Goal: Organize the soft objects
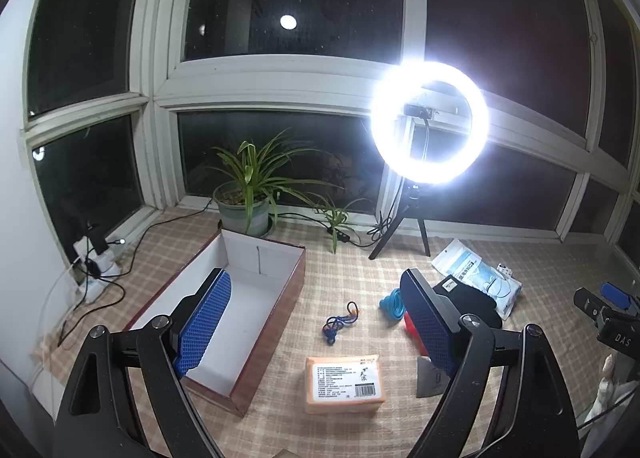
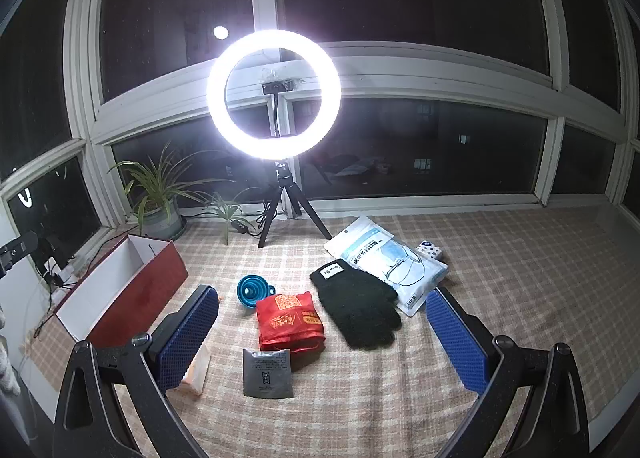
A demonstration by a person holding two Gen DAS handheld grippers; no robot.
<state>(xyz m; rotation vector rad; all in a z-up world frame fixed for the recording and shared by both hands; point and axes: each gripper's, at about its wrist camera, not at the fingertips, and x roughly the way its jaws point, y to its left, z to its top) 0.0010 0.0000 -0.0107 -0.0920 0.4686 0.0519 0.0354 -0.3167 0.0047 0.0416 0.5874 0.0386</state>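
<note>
Checked cloth (image 2: 400,398): box (image 2: 132,298), glove (image 2: 356,310), mask pack (image 2: 392,262), tissues (image 1: 344,384)

The left gripper (image 1: 320,318) hangs spread wide, empty box (image 1: 256,290) lower left, orange tissue pack (image 1: 344,384) at bottom centre.

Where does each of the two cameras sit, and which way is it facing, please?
Left wrist: on the left claw, above the cloth, facing the window; open fingers frame the empty box, tissue pack and cord.
Right wrist: on the right claw, further right, facing the window; open fingers frame the glove and red pouch.
Shared: ring light, plant, box, mask pack.
</note>
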